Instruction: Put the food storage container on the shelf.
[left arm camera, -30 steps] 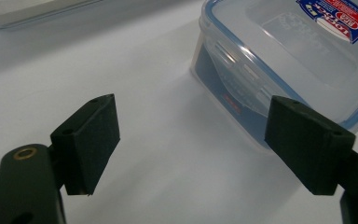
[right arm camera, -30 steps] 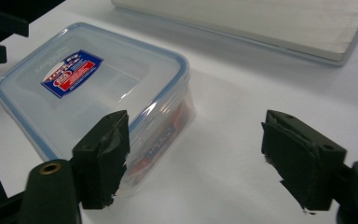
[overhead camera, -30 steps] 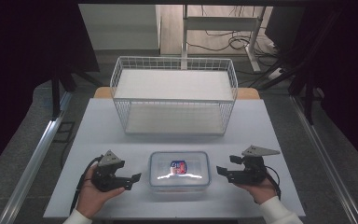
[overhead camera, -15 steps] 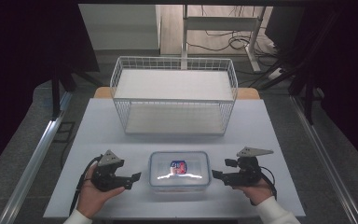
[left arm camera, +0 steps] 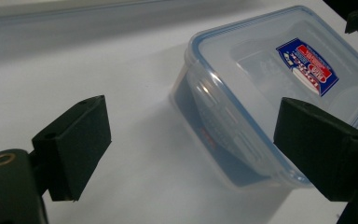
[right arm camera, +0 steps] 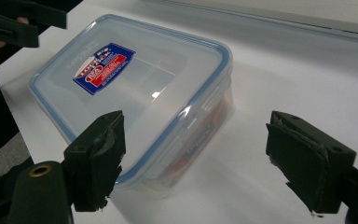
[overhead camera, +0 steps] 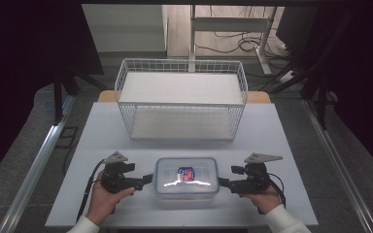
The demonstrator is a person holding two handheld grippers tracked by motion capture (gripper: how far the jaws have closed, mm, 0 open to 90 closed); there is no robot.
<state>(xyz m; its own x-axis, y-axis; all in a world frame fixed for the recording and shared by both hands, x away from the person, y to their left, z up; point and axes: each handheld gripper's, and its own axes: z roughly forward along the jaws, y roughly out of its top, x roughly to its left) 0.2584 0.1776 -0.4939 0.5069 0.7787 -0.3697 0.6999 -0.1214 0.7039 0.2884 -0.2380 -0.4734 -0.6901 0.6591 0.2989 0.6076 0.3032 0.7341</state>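
Two grippers flank a clear plastic box [overhead camera: 186, 175] with rounded corners, a blue-rimmed lid and a red-blue label, lying on the matte white table [overhead camera: 126, 136] near its front edge. Left gripper [overhead camera: 148, 178] has just been opening, nothing between its blocky jaws; right gripper [overhead camera: 222, 182] gapes, empty. Behind stands a white wire basket [overhead camera: 182, 99].

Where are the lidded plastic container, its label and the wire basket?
Plastic container [overhead camera: 186, 193]: high view, near edge of its clear lid.
Label [left arm camera: 307, 69]: left gripper view, middle of the red-and-blue sticker.
Wire basket [overhead camera: 181, 122]: high view, its front mesh wall.
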